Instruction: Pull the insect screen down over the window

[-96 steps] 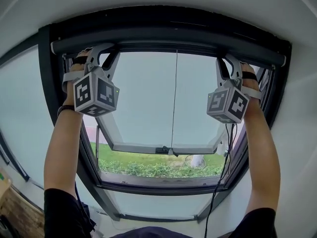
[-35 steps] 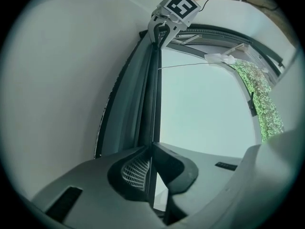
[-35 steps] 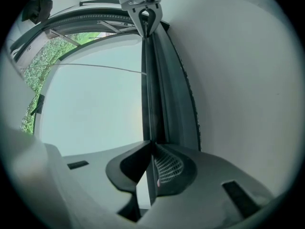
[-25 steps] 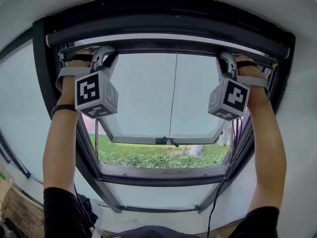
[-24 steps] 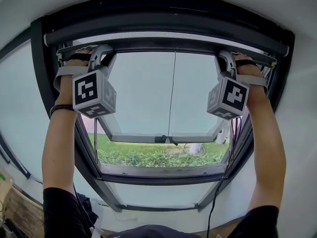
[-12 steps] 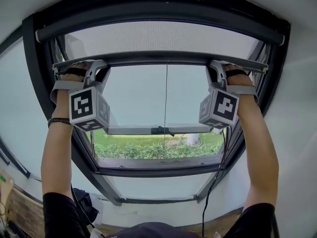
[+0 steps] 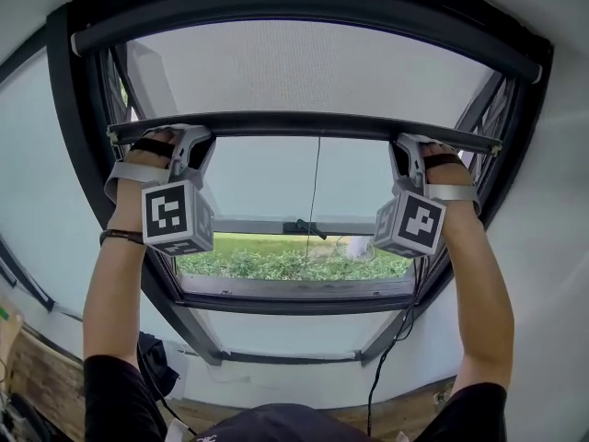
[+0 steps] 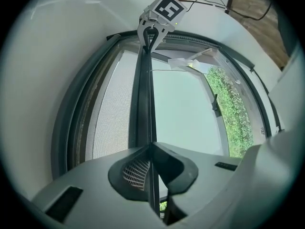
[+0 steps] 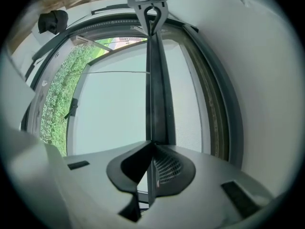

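Note:
The insect screen's grey mesh [image 7: 304,67] hangs from the dark cassette [image 7: 304,9] at the window's top. Its black pull bar [image 7: 304,123] runs across about a third of the way down the opening. My left gripper [image 7: 189,142] is shut on the bar near its left end, and my right gripper [image 7: 405,147] is shut on it near its right end. In the left gripper view the bar [image 8: 143,89] runs from my jaws [image 8: 152,149] to the right gripper [image 8: 151,36], with mesh [image 8: 109,123] beside it. The right gripper view mirrors this: bar [image 9: 156,89], jaws [image 9: 152,147], left gripper [image 9: 151,19].
Behind the screen the window sash [image 7: 304,288] is tilted open, with a black handle [image 7: 302,227] and a thin cord [image 7: 317,178] hanging at the middle. Greenery [image 7: 294,263] shows outside. A black cable [image 7: 391,348] hangs at the frame's lower right, a dark bag [image 7: 156,368] lies lower left.
Both grippers have come down with the pull bar in their jaws. Much more mesh now shows between the cassette and the bar.

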`<state>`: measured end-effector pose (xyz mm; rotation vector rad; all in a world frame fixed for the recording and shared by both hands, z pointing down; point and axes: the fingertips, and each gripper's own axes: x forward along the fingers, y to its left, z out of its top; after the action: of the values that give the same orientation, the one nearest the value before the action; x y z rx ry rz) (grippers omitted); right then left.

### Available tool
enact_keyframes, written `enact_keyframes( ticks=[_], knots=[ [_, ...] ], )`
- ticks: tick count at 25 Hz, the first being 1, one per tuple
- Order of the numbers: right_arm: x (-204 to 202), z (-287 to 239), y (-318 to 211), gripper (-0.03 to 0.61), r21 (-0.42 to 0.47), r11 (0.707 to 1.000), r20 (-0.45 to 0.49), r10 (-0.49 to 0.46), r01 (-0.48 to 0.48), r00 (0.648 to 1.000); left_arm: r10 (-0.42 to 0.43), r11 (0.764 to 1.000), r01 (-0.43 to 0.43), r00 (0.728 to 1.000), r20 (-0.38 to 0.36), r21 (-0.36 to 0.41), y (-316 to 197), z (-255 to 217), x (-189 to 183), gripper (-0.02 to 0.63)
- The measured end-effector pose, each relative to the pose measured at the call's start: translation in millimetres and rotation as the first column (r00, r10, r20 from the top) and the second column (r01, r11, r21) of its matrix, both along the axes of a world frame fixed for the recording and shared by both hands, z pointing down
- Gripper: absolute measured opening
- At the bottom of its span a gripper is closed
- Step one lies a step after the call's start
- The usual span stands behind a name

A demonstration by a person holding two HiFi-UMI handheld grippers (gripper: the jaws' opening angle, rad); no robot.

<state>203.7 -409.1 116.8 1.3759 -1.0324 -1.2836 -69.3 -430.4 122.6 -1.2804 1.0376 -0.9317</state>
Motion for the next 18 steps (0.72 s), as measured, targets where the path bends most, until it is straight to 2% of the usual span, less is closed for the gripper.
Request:
enact_keyframes(
  ticks=[3, 8, 13, 18],
  knots=[
    [0, 8, 4, 0.023, -0.018, 1.000, -0.001, -0.005, 0.005, 1.000, -0.016, 1.000, 0.016, 1.000, 0.023, -0.025, 0, 12, -3, 0.020],
    [-2, 20, 4, 0.023, -0.047, 0.999, 0.008, -0.002, 0.002, 1.000, -0.012, 0.999, 0.012, 1.000, 0.019, -0.049, 1, 24, -3, 0.020],
    [-2, 53, -2, 0.021, -0.099, 0.995, 0.005, 0.002, -0.001, 1.000, -0.017, 0.996, 0.022, 0.998, 0.053, -0.089, -6, 58, -7, 0.020],
    [-1, 76, -3, 0.020, -0.115, 0.993, -0.002, 0.011, -0.011, 1.000, -0.003, 0.994, 0.006, 1.000, 0.023, -0.113, -2, 79, -3, 0.020]
  ],
)
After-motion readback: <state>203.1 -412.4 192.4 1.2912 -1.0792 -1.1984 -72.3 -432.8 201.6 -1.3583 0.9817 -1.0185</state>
